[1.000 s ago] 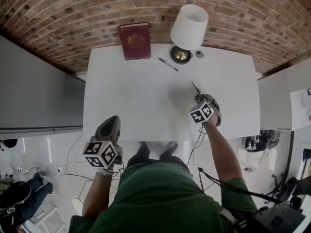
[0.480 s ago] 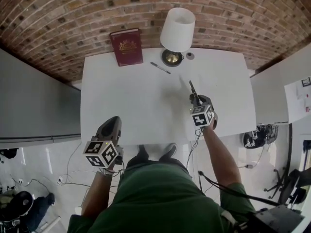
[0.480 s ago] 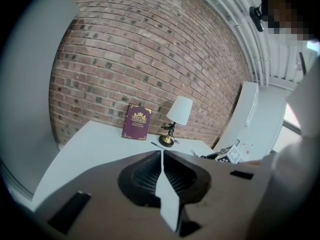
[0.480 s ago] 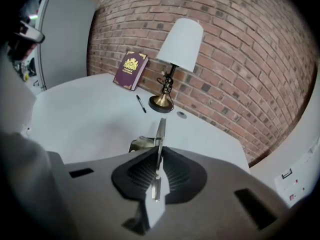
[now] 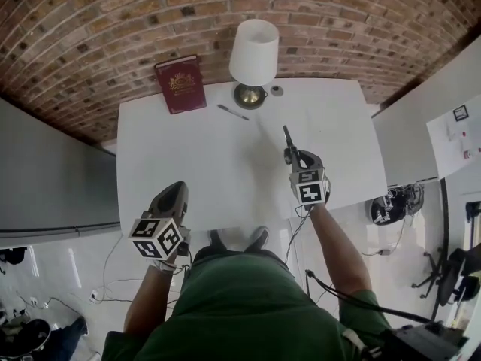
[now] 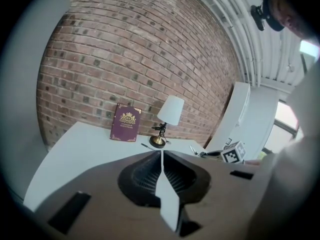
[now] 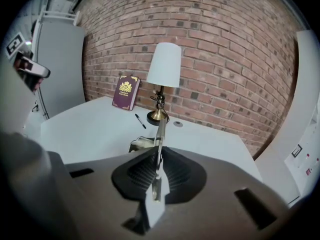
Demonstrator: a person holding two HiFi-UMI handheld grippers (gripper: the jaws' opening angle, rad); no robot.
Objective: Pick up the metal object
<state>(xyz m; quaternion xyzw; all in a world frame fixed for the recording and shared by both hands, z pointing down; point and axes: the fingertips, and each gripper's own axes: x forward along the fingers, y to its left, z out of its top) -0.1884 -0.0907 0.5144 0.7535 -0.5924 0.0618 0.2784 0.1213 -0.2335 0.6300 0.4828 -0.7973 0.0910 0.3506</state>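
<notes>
The right gripper (image 7: 156,174) has its jaws closed on a thin metal object (image 7: 160,134) above the white worktop (image 5: 188,164). The left gripper (image 6: 161,159) has its jaws together, with nothing between them.

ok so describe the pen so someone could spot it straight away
Start at the white table by the brick wall and find the lamp at its far edge. The pen lies flat just in front of the lamp's base, on the side toward the red book. It is the only thin dark stick on the table.
</notes>
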